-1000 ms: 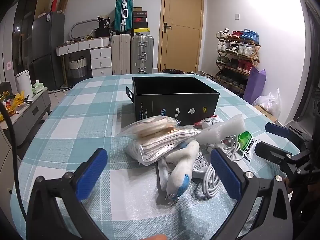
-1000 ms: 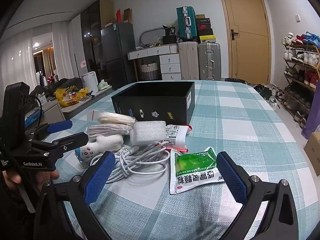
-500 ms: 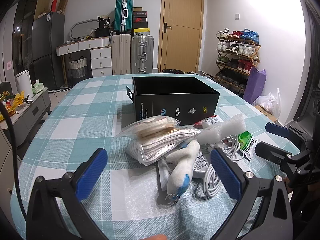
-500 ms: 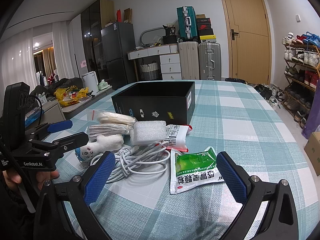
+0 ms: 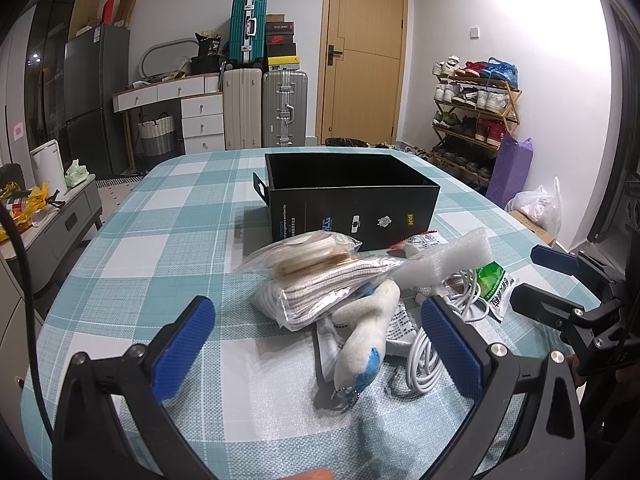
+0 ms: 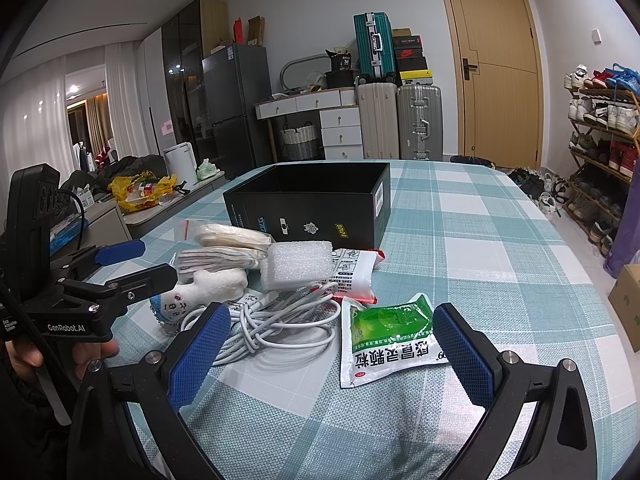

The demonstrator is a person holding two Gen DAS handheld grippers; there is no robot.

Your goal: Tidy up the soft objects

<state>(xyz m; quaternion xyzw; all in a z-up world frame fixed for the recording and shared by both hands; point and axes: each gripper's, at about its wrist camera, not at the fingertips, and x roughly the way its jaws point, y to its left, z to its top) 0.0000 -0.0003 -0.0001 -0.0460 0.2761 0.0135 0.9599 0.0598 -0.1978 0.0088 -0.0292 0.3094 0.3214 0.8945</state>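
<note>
An open black box [image 5: 352, 196] [image 6: 316, 200] stands on the checked tablecloth. In front of it lies a pile: two clear bags of folded cloth [image 5: 320, 276] [image 6: 224, 248], a white plush toy with a blue end [image 5: 366, 332] [image 6: 204, 288], a white foam block [image 5: 452, 256] [image 6: 298, 264], a coiled white cable [image 6: 276, 320], a white printed pack [image 6: 352, 272] and a green sachet [image 6: 388, 336]. My left gripper [image 5: 316, 344] is open and empty, just short of the plush toy. My right gripper [image 6: 332, 352] is open and empty, in front of the sachet and cable.
The table [image 5: 160, 248] stretches far left and behind the box. Suitcases [image 5: 264, 108], drawers, a door and a shoe rack [image 5: 476, 120] stand beyond it. Each gripper shows in the other's view, at the right edge [image 5: 560, 280] and the left edge [image 6: 112, 272].
</note>
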